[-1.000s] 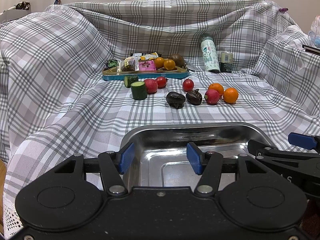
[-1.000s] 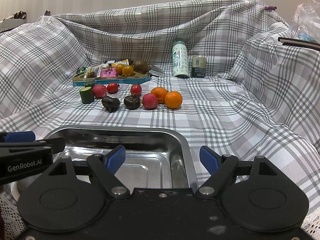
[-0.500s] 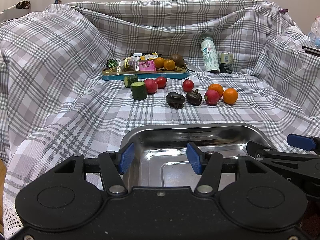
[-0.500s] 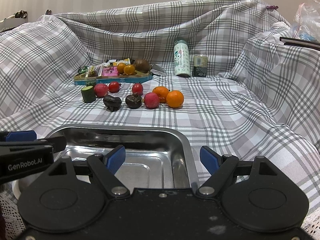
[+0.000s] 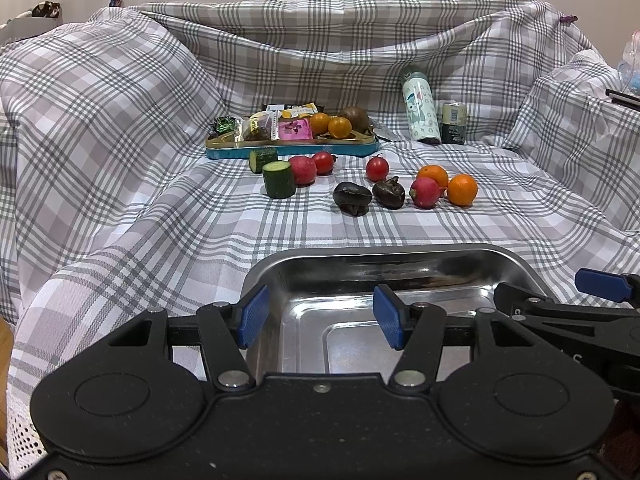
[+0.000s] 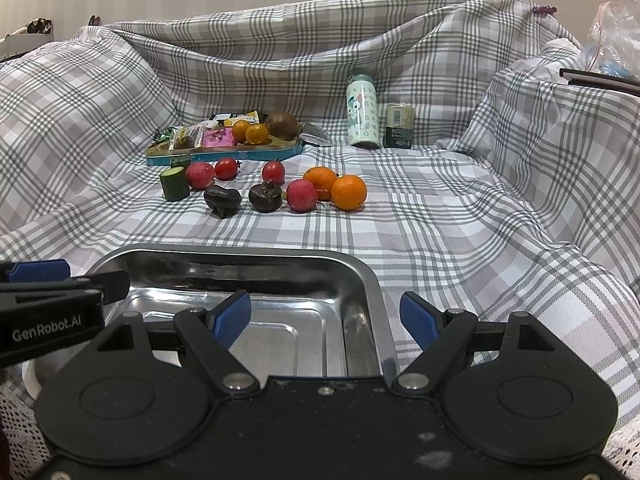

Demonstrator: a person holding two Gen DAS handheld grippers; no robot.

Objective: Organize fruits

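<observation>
- A checked cloth [image 5: 120,128] is covering the whole surface and rising in folds at the back and sides, so the loose fruit is settling in the flat middle stretch.
- A steel tray [image 6: 360,280] is sitting empty at the near edge, just under both tools, likely as the place where the fruit is meant to go.
- The left gripper [image 5: 316,316] is hovering over the tray's near left part, jaws spread apart and gripping nothing.
- The right gripper [image 6: 326,316] is hanging over the tray's right rim, likewise spread wide and empty, which suggests no pick has begun.
- A teal snack tray [image 5: 292,146] is lying farther back, carrying wrapped packets and small orange fruits.
- A patterned bottle [image 5: 420,110] is standing upright beyond the fruit, a small can just beside it.
- The fruit is waiting in a loose row between the two trays, well apart from both grippers: two cucumber pieces [image 5: 279,178], several red fruits [image 5: 303,169], two dark fruits [image 5: 352,199] and two oranges [image 5: 462,189] touching or nearly touching.
</observation>
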